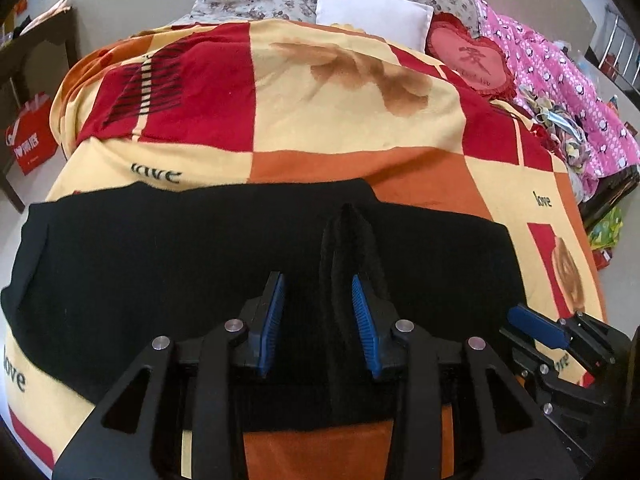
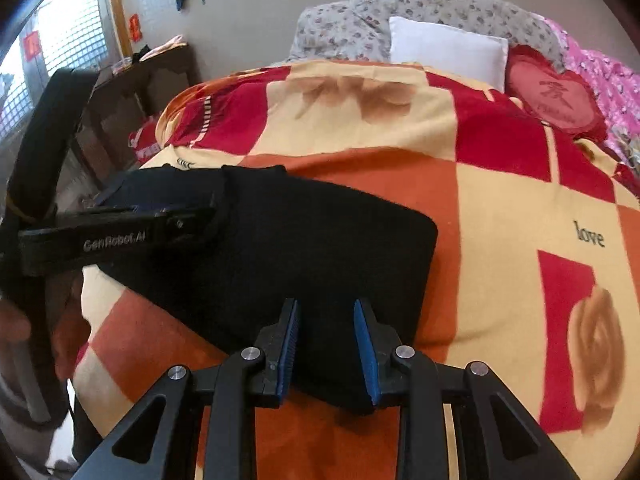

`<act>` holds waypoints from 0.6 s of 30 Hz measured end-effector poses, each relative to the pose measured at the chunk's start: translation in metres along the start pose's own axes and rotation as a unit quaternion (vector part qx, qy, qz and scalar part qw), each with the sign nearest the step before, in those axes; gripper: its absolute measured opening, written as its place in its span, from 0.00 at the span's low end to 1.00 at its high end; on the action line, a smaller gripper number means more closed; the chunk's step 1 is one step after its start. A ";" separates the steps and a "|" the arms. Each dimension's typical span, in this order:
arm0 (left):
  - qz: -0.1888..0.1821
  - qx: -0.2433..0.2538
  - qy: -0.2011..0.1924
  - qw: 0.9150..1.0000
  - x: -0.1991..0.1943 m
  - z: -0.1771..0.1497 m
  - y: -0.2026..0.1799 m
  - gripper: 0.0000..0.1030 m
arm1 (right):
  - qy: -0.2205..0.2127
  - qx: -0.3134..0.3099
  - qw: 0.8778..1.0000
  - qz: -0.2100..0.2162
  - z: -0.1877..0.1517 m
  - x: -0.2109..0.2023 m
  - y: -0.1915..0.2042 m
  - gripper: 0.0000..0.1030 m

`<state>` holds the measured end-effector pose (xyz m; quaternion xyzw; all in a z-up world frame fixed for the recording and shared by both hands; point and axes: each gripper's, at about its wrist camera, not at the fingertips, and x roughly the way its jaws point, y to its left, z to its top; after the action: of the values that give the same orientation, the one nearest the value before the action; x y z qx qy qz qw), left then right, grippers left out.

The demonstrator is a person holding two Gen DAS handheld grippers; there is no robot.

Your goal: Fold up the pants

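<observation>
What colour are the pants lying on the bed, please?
Plain black pants, no visible pattern; the right wrist view shows them best.

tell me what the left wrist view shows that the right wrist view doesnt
Only the left wrist view shows the raised ridge of fabric between the open left gripper, the red bag on the floor and the metal rail.

Only the right wrist view shows the window grille and the GenRobot.AI lettering.

Both show the black pants on the checked blanket, the white pillow, the heart cushion and the open right gripper.
</observation>
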<state>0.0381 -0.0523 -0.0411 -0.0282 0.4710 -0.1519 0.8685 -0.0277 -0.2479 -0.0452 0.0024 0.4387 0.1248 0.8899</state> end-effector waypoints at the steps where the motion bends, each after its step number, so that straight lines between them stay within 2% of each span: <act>1: -0.001 0.000 0.000 1.000 -0.003 -0.001 0.000 0.33 | -0.003 0.003 1.000 0.008 0.003 -0.006 0.001 0.26; 5: 0.012 0.000 -0.026 1.000 -0.033 -0.005 0.007 0.35 | -0.045 0.020 0.999 0.019 0.013 -0.034 0.003 0.26; 6: 0.014 -0.003 -0.031 0.999 -0.039 -0.006 0.010 0.38 | -0.052 0.023 0.998 0.019 0.016 -0.037 0.005 0.26; 8: 0.014 -0.013 -0.041 0.999 -0.049 -0.008 0.018 0.52 | -0.059 0.028 0.998 0.026 0.021 -0.040 0.010 0.28; 9: 0.015 -0.017 -0.045 0.999 -0.053 -0.010 0.021 0.53 | -0.058 0.031 0.997 0.032 0.023 -0.039 0.013 0.29; 12: 0.027 -0.017 -0.047 0.998 -0.061 -0.014 0.029 0.54 | -0.054 0.040 0.996 0.058 0.031 -0.030 0.024 0.31; 14: 0.035 -0.020 -0.050 0.998 -0.065 -0.018 0.035 0.54 | -0.048 0.031 0.997 0.055 0.035 -0.021 0.033 0.31; 18: 0.080 -0.024 -0.054 0.995 -0.068 -0.024 0.052 0.54 | -0.042 0.032 0.996 0.065 0.043 -0.007 0.043 0.31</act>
<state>-0.0039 0.0191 -0.0089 -0.0193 0.4277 -0.0685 0.9011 -0.0080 -0.2028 -0.0088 0.0650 0.4038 0.1682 0.8969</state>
